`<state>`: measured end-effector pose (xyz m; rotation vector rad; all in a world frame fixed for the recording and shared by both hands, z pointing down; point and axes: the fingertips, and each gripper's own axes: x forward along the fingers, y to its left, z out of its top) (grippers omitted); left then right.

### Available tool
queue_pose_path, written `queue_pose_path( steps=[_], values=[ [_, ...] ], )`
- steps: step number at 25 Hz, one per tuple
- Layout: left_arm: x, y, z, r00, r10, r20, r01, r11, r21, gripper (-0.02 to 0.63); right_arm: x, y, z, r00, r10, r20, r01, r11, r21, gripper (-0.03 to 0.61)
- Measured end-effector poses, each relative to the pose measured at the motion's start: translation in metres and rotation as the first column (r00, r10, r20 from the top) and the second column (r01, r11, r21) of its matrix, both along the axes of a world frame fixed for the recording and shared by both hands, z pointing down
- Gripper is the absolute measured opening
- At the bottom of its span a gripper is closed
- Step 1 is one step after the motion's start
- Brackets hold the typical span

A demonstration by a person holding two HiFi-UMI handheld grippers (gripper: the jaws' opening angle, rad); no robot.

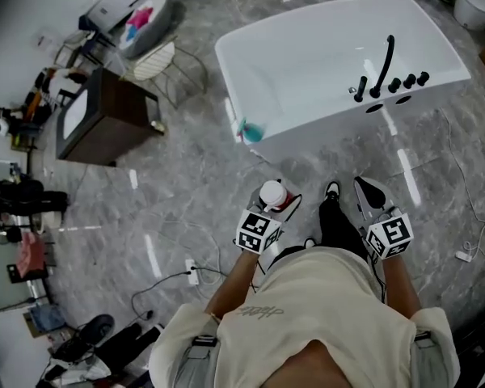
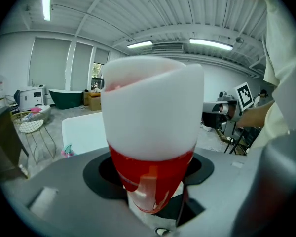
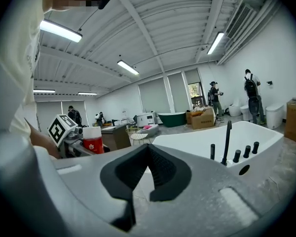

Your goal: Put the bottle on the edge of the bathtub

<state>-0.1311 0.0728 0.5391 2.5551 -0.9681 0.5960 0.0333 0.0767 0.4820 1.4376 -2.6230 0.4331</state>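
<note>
The bottle (image 2: 152,132) stands upright, pinched between the fingers (image 2: 96,174) of the left gripper (image 1: 279,203).

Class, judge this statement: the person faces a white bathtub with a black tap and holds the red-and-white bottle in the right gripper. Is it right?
No. The bottle is clamped in the left gripper, as the left gripper view shows; the right gripper is shut on nothing. The bathtub and tap are as stated.

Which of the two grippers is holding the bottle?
The left gripper: its jaws clamp the red-and-white bottle; the right gripper has shut, empty jaws.
</note>
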Motion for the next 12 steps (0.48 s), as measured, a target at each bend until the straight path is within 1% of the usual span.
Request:
queue_pose_path(
  steps=[2, 5, 9, 12],
  values=[
    [0.0, -0.025, 0.002, 1.0, -0.002, 0.026, 0.002, 1.0, -0.008, 0.302, 0.005, -0.026, -0.005, 0.999, -0.002, 0.032, 0.001, 1.0, 0.014, 0.0],
    [0.01, -0.063, 0.01, 0.998, -0.009, 0.054, 0.009, 1.0, -0.015, 0.302, 0.024, -0.06, 0.004, 0.999, 0.003, 0.045, -0.003, 1.0, 0.002, 0.0],
    [0.031, -0.116, 0.026, 0.999, -0.032, 0.042, 0.032, 0.999, -0.01, 0.302, 0.048, -0.103, 0.018, 0.998, -0.009, 0.058, 0.011, 0.999, -0.035, 0.0],
    [0.043, -0.152, 0.038, 0.998, -0.045, 0.037, 0.045, 0.999, -0.004, 0.302, 0.064, -0.129, 0.016, 0.998, 0.001, 0.068, 0.001, 0.999, -0.036, 0.0]
  ],
)
